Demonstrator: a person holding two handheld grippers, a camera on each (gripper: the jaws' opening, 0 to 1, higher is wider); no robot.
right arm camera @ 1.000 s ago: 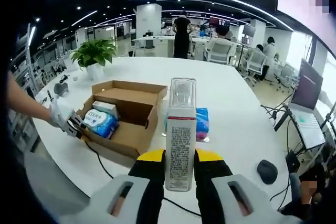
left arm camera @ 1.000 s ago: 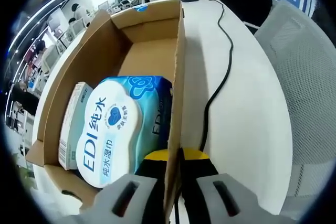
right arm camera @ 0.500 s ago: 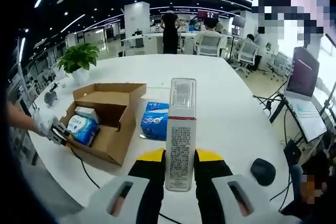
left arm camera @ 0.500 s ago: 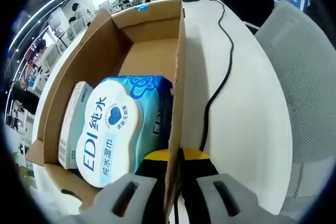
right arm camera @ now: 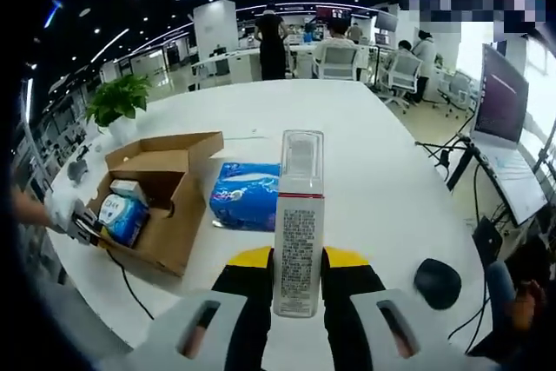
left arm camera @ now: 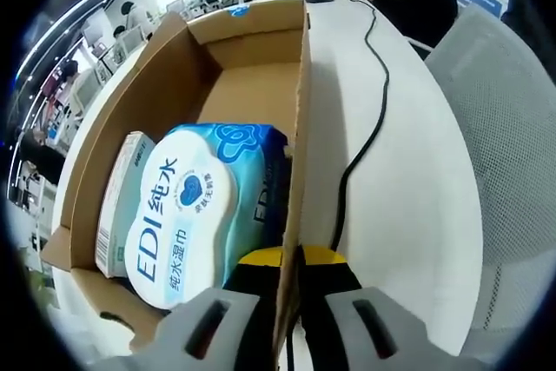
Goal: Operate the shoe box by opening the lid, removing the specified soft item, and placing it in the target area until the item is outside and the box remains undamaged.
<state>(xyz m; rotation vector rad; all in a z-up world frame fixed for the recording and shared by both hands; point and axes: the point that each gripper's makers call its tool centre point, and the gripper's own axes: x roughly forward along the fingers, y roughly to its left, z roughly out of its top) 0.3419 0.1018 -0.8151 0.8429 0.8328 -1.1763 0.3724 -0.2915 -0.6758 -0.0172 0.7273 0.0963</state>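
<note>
We've got the shoe box open on the white tabletop, its lid folded back, so the opening step looks done. Our left gripper is pinched shut on the box's side wall, one jaw inside and one outside, steadying it. Inside the box, right beside that wall, sits the wet-wipes pack with a small carton tucked against its far side.

Up in our right gripper we're carrying a tall pump bottle, upright, the jaws clamped on its lower body, well above the tabletop. Beyond it, a blue soft pack already lies on the tabletop just beside the box, outside it. We'd judge that one soft item is out, though we can't tell whether it is the specified one.

What's left, by our reckoning: set the bottle down, and lift the wet-wipes pack out if that's wanted too. The box walls look uncrushed so far.
</note>
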